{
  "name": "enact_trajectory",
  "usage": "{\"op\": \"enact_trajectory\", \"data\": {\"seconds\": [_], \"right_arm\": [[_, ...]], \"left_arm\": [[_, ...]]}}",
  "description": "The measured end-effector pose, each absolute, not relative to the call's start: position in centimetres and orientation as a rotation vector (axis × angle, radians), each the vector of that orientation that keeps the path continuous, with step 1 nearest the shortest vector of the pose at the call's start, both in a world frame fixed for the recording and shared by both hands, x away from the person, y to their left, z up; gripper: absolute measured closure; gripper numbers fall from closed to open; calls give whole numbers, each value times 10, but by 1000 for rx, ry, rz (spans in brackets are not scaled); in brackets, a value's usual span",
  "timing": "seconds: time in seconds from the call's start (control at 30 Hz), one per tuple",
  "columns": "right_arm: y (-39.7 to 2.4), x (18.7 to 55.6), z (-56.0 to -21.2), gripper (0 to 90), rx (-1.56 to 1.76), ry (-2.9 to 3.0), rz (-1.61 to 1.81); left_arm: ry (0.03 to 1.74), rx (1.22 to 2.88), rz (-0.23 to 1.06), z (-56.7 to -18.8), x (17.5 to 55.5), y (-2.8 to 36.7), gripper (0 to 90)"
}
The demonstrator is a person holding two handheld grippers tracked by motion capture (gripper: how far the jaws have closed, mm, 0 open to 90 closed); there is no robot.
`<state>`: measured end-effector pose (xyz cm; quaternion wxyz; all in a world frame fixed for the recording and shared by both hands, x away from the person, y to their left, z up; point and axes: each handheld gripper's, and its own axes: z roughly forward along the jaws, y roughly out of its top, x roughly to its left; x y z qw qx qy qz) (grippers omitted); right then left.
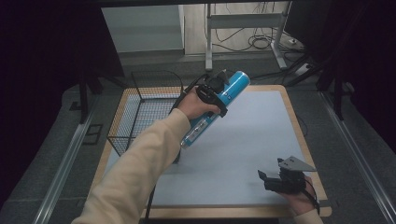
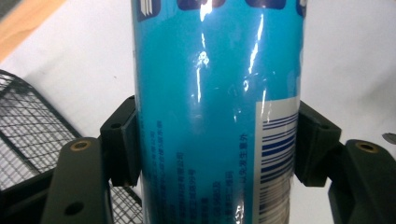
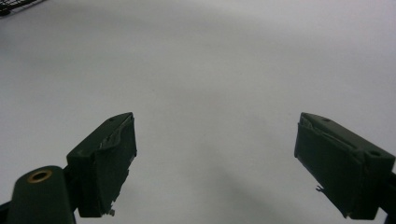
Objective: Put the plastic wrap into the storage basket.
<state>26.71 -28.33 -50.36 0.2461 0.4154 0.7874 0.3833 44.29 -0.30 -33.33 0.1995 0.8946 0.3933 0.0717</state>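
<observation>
High view: my left gripper clamps a tall glossy blue cylindrical can around its middle and holds it in the air above the grey mat that covers the wooden table. The can's long axis is tilted, one end pointing up and away toward the table's far edge, the other end down toward me. Just to its left stands a black wire-mesh basket; I cannot tell what, if anything, lies inside it. My right gripper rests low at the near right corner of the mat, well apart from the can.

Left gripper view: both black pads press the blue can on opposite sides; its axis runs straight up the frame, a barcode at lower right. The basket's mesh shows at left.

Right gripper view: my jaws stand wide apart over the bare grey mat, nothing between them.
</observation>
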Motion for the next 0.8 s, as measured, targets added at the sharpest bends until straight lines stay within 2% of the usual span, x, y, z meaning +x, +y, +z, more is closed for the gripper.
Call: {"op": "enact_trajectory", "data": {"seconds": [0.8], "right_arm": [[-285,268,-504,133,1144,2144,1043]], "left_arm": [[1149,2499,252,-321,471,18,314]]}}
